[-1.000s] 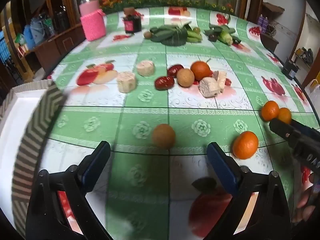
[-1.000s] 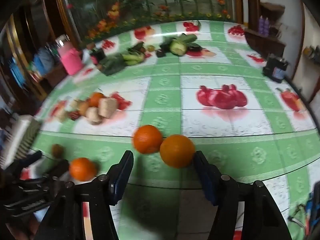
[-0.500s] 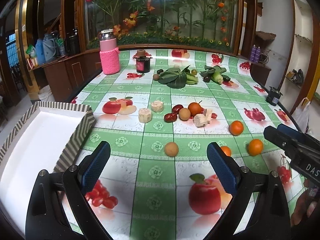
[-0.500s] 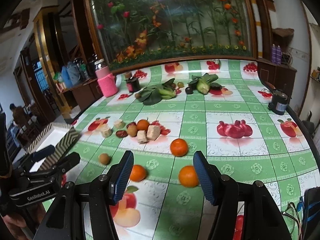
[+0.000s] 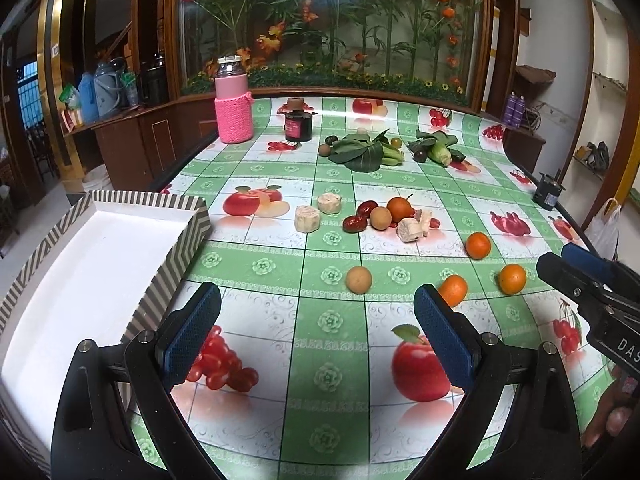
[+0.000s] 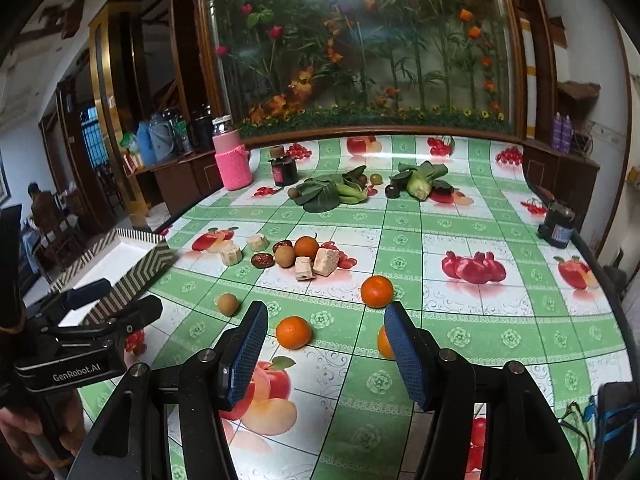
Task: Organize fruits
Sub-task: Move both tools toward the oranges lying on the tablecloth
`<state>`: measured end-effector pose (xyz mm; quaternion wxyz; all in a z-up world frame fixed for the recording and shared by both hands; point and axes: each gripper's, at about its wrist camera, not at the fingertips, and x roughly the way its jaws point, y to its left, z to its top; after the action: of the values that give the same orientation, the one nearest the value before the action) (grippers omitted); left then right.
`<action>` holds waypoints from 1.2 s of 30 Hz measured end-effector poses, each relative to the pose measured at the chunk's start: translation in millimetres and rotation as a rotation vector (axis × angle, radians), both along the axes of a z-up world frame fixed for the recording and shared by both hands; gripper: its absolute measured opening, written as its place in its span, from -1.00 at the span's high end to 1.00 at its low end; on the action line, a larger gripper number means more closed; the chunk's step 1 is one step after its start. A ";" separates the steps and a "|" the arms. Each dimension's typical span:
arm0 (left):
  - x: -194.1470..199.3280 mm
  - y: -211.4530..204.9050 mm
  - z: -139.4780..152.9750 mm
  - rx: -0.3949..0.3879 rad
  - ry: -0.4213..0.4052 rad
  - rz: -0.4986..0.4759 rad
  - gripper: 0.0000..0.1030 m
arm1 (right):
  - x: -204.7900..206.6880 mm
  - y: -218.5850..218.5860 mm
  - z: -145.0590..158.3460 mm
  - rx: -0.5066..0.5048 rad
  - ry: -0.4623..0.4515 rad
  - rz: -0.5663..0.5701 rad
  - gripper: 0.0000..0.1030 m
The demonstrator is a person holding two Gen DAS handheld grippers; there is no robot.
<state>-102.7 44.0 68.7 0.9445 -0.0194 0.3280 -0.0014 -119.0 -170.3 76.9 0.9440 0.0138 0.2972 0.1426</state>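
Hovering wide-jawed, left gripper beside tray edge.

Three oranges lie loose toward the near edge of the tablecloth: one farther in, one nearer the right edge, one nearest. A round tan fruit sits alone to their left. Farther toward the middle, a cluster holds a stemmed orange, another tan fruit touching it, two dark red dates and pale cut chunks; two more chunks lie just left. The white tray with striped walls sits at the left edge, nothing in it.
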 end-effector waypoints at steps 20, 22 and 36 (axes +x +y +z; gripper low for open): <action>7.1 -12.5 -13.8 -0.017 0.041 -0.050 -0.91 | 9.2 -9.8 -11.5 0.020 0.070 -0.010 -0.15; 8.6 -15.5 -15.0 -0.011 0.044 -0.059 -0.91 | 10.8 -12.2 -13.9 0.016 0.074 -0.022 -0.16; 19.0 -43.7 -25.2 0.002 0.084 -0.144 -0.91 | 15.3 -35.0 -22.8 0.044 0.098 -0.052 -0.15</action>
<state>-83.7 0.3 43.5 0.9274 0.0051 0.3676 -0.0685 -103.6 -205.2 54.1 0.9312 0.0492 0.3394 0.1236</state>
